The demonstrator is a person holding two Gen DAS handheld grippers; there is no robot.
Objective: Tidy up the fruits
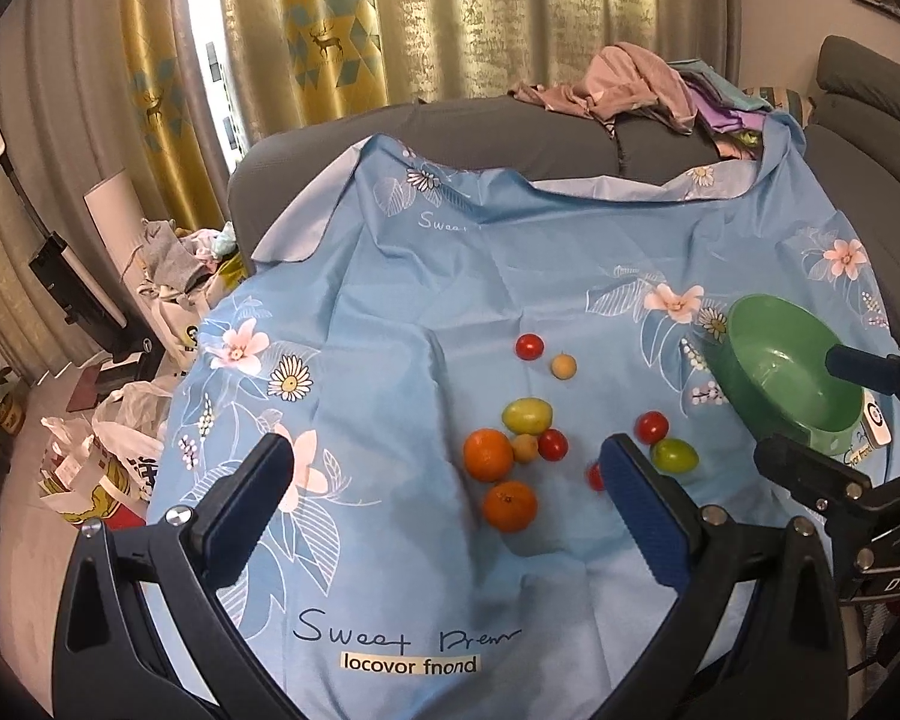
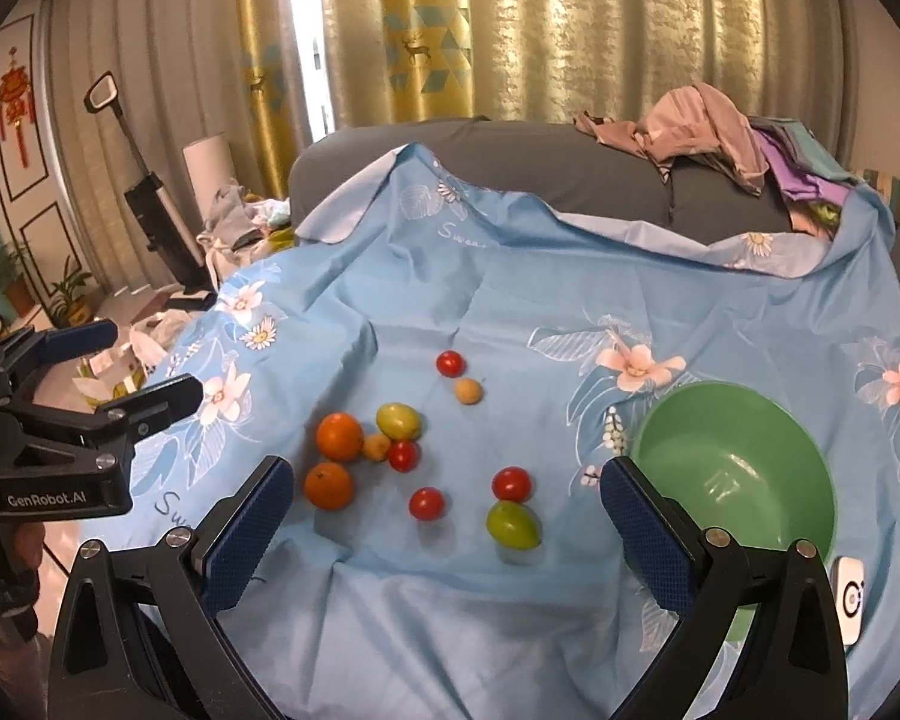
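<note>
Several fruits lie loose on a blue flowered cloth (image 1: 390,312): two oranges (image 1: 488,454) (image 2: 339,435), green fruits (image 1: 527,415) (image 2: 513,525), red tomatoes (image 1: 529,347) (image 2: 426,503) and small tan fruits (image 1: 563,366) (image 2: 468,390). An empty green bowl (image 1: 786,372) (image 2: 732,474) sits at the right. My left gripper (image 1: 447,468) is open above the near fruits. My right gripper (image 2: 444,498) is open over the tomatoes, left of the bowl. Each gripper shows in the other's view, the left (image 2: 132,360) and the right (image 1: 810,414).
The cloth covers a grey sofa (image 1: 510,132) with a clothes pile (image 1: 630,90) at the back right. A small white device (image 2: 848,597) lies beside the bowl. Bags and clutter (image 1: 108,456) sit on the floor at the left, with a vacuum (image 2: 150,198) by the curtains.
</note>
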